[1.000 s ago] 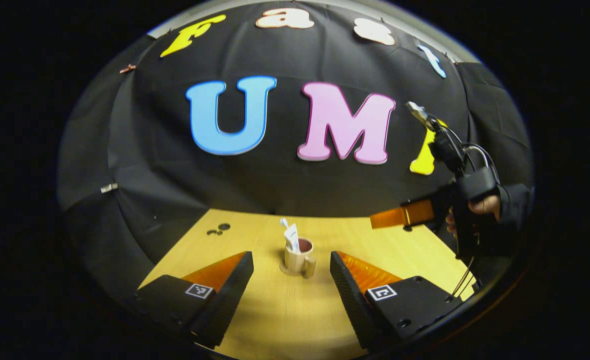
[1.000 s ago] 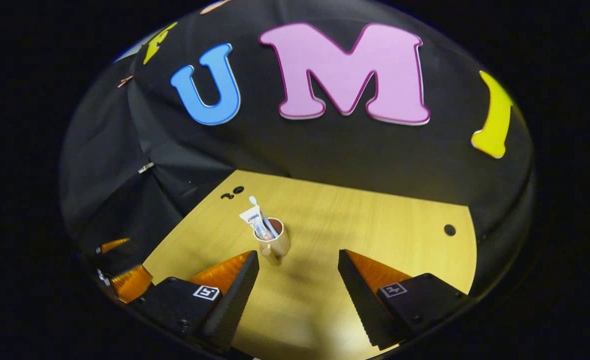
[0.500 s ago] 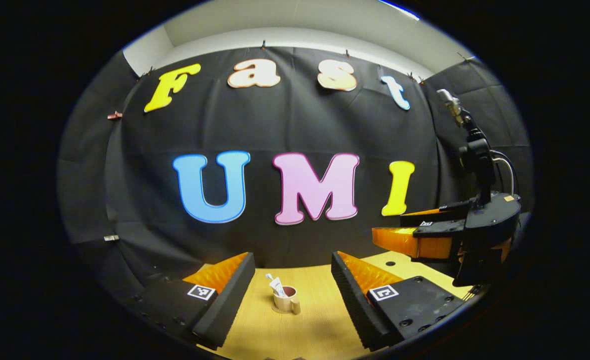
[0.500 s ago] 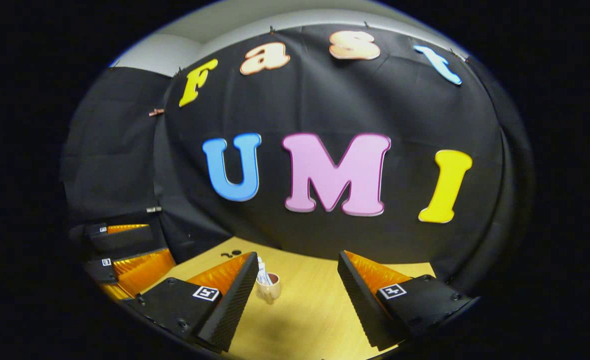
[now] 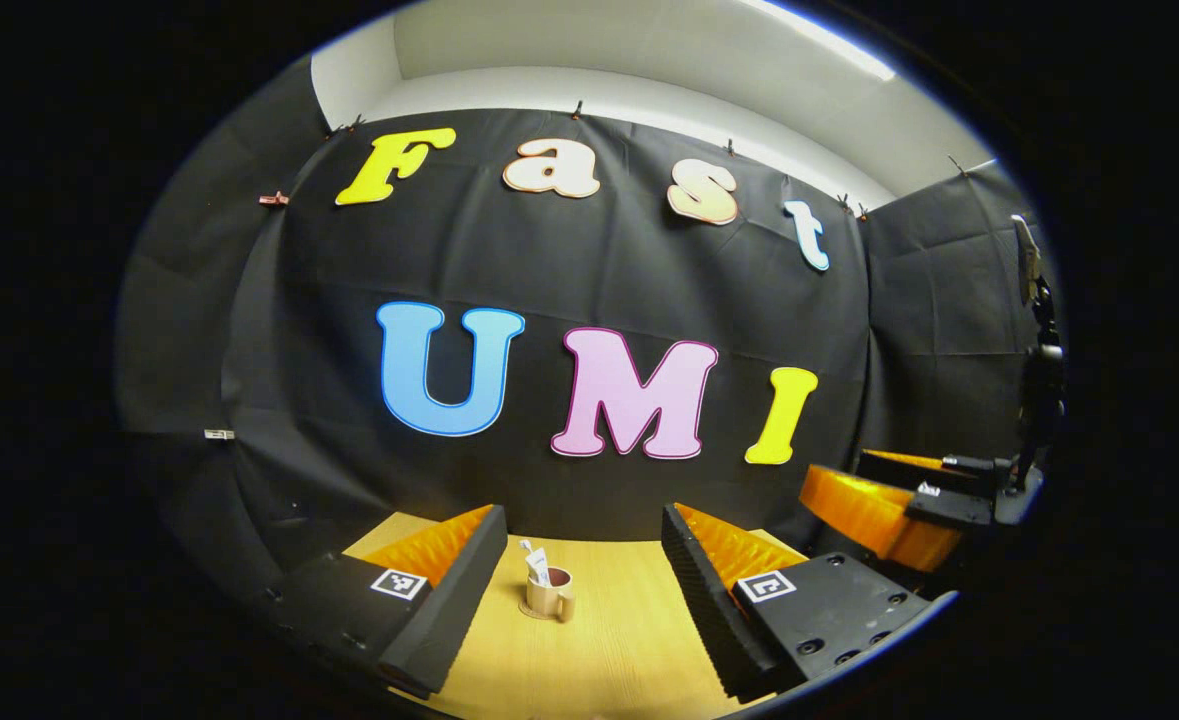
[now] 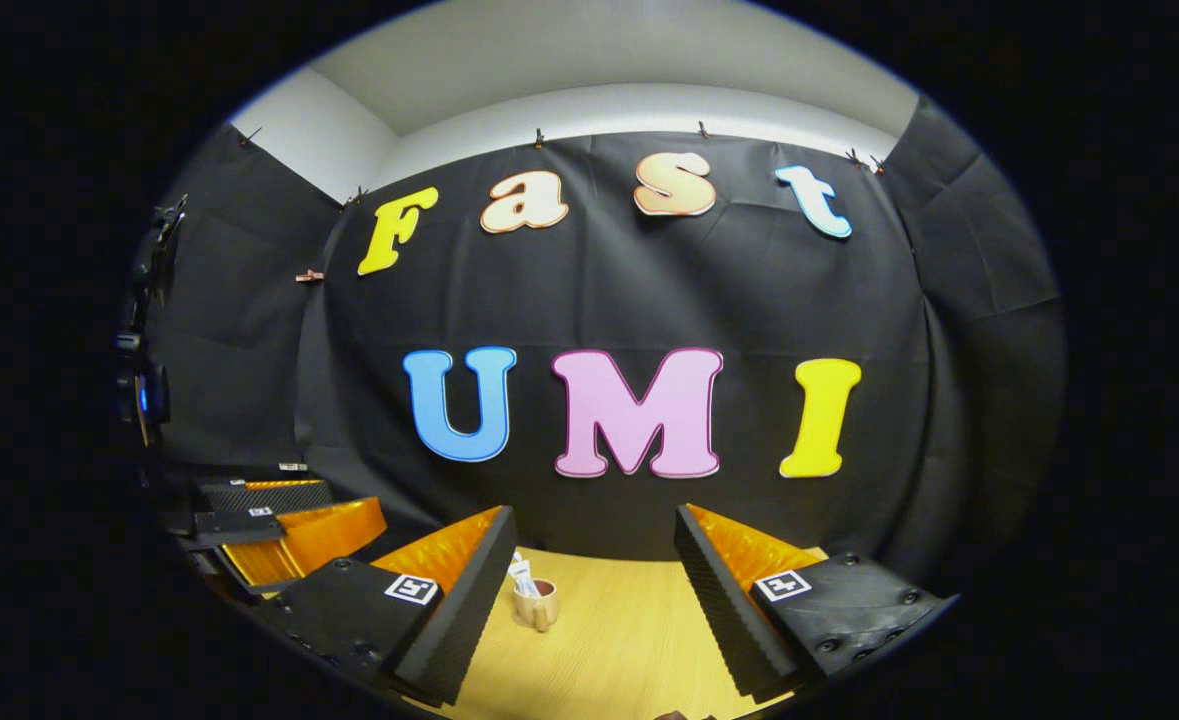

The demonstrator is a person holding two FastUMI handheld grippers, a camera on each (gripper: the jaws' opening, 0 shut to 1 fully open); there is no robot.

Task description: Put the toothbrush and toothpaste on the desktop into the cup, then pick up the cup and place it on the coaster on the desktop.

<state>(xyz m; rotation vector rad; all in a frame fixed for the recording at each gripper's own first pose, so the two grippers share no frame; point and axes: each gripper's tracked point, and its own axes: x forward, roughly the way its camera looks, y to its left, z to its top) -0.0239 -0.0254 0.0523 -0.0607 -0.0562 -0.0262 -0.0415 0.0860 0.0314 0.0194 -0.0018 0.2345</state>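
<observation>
Cup [image 5: 549, 596] upright on coaster [image 5: 532, 611], mid desktop [image 5: 599, 660], handle turned toward the cameras. Toothpaste [image 5: 539, 566] and toothbrush [image 5: 526, 548] standing inside the cup, leaning over its far-left rim. Left gripper [image 5: 581, 560] well short of the cup, fingers spread wide, nothing between them. Right gripper [image 6: 594, 565] likewise short of the cup, fingers parted and empty. Task judged complete. Cup judged rigid, glazed, likely slippery and breakable, moderately heavy; best taken across the body below the rim, clear of handle. Contents light and loose, liable to tip if jolted
</observation>
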